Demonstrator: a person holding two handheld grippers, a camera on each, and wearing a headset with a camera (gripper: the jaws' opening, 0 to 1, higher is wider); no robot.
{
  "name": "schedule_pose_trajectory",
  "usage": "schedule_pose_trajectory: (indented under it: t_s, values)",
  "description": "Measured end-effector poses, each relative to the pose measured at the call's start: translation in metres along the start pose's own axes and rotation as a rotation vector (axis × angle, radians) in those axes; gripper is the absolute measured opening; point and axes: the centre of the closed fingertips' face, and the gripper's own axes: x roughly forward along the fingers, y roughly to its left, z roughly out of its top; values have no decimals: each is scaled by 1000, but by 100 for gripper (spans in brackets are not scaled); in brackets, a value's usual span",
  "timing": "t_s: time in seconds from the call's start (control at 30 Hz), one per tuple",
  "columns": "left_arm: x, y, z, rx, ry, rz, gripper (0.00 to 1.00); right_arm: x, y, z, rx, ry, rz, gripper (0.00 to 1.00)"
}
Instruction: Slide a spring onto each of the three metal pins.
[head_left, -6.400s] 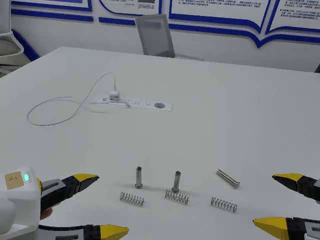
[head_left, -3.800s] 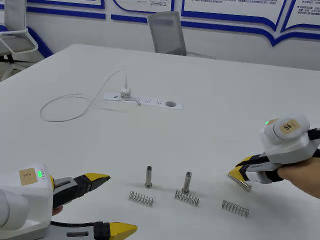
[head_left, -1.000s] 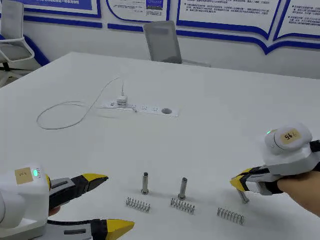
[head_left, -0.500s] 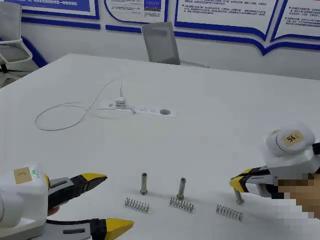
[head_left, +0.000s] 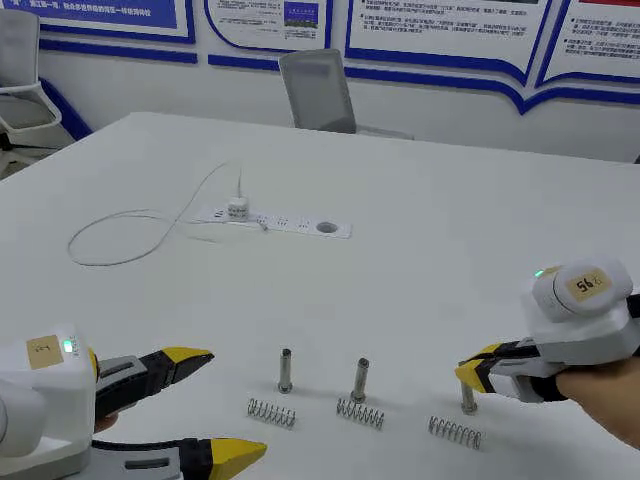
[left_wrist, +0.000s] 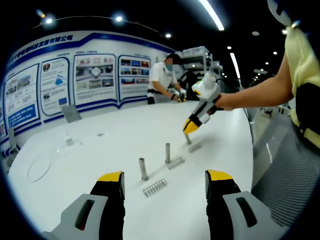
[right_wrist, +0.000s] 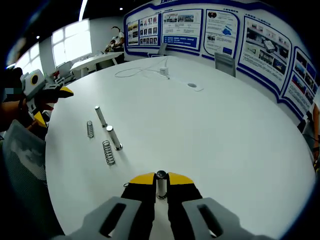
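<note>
In the head view, the left gripper (head_left: 215, 405) sits low at the left edge over the white table (head_left: 450, 250), its yellow-tipped jaws spread wide with nothing between them. Three pins stand upright in a row near the front edge: the left pin (head_left: 285, 370), the middle pin (head_left: 360, 380) and the right pin (head_left: 467, 400). The right gripper (head_left: 470, 375) comes in from the right, its jaws pinched together on the top of the right pin. A spring lies flat on the table just in front of each pin – the left spring (head_left: 272, 412), the middle spring (head_left: 361, 413), the right spring (head_left: 455, 432). Farther back lie a power strip (head_left: 280, 222) and a looping white cable (head_left: 130, 225).

In the left gripper view, its own two jaws stand well apart, holding nothing. Beyond them the left pin (left_wrist: 143, 169) and middle pin (left_wrist: 168, 152) stand upright, each with its spring lying beside it. Past these, the right gripper (left_wrist: 192, 125) tilts down onto the right pin (left_wrist: 187, 139).

In the right gripper view, the jaws are drawn in tight on the right pin (right_wrist: 161, 176) – its round end shows between the yellow tips. The middle pin (right_wrist: 114, 137) and left pin (right_wrist: 101, 116) stand off to the left with their springs alongside, and the left gripper (right_wrist: 50, 102) is at the table's far edge.
</note>
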Motion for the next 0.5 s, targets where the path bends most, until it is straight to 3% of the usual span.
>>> schedule_pose_trajectory:
  t_s: [0.5]
  values:
    - [0, -3, 1, 3, 1, -3, 66, -2, 5, 0, -4, -42, 11, 9]
